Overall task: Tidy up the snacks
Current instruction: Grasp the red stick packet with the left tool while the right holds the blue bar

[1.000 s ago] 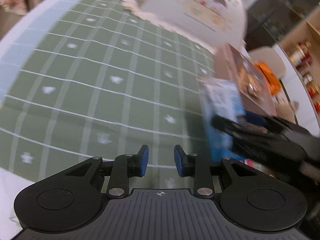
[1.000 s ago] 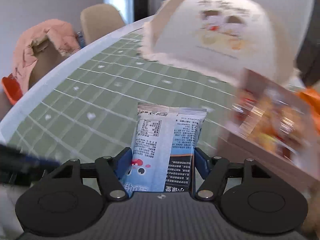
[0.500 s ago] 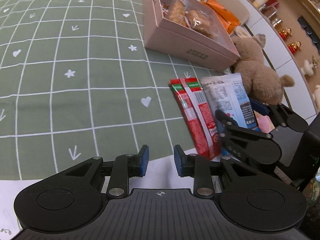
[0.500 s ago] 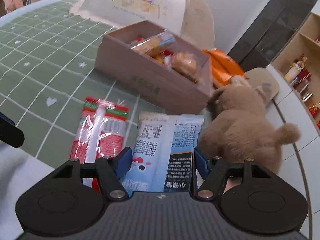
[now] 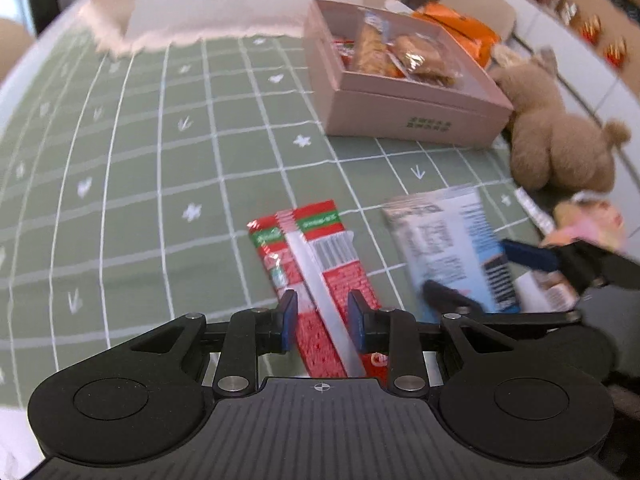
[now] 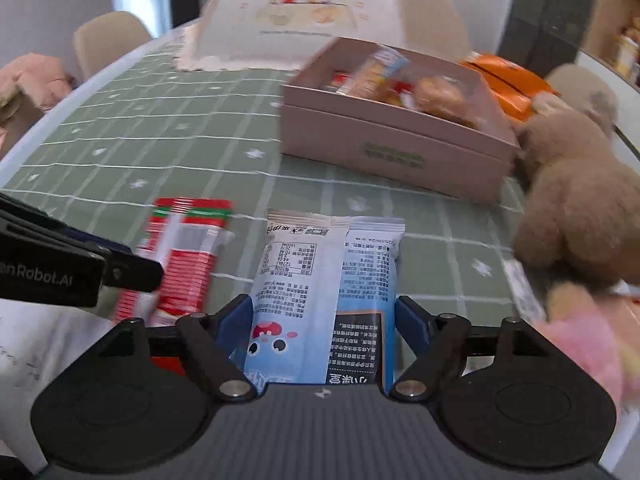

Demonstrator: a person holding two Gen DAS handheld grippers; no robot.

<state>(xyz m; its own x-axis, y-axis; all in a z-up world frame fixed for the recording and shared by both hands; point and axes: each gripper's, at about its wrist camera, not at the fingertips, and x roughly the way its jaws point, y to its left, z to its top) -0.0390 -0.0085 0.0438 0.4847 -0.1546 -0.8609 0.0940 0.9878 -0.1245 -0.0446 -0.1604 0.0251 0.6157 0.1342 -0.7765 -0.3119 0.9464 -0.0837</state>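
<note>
The left gripper point(image 5: 322, 322) has its jaws nearly together, straddling a red foil snack packet point(image 5: 316, 264) on the table point(image 5: 160, 168). The right gripper point(image 6: 325, 330) jaws are opening around a pale blue plastic snack packet point(image 6: 324, 280).

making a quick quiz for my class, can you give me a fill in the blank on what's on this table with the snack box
1. The open pink box stands on a ____ checked tablecloth.
2. The packet between the left tongs is mainly ____ in colour.
3. The right tongs straddle a light ____ snack packet.
4. Right of the box lies a brown ____ toy.

Missing words: green; red; blue; plush
</note>
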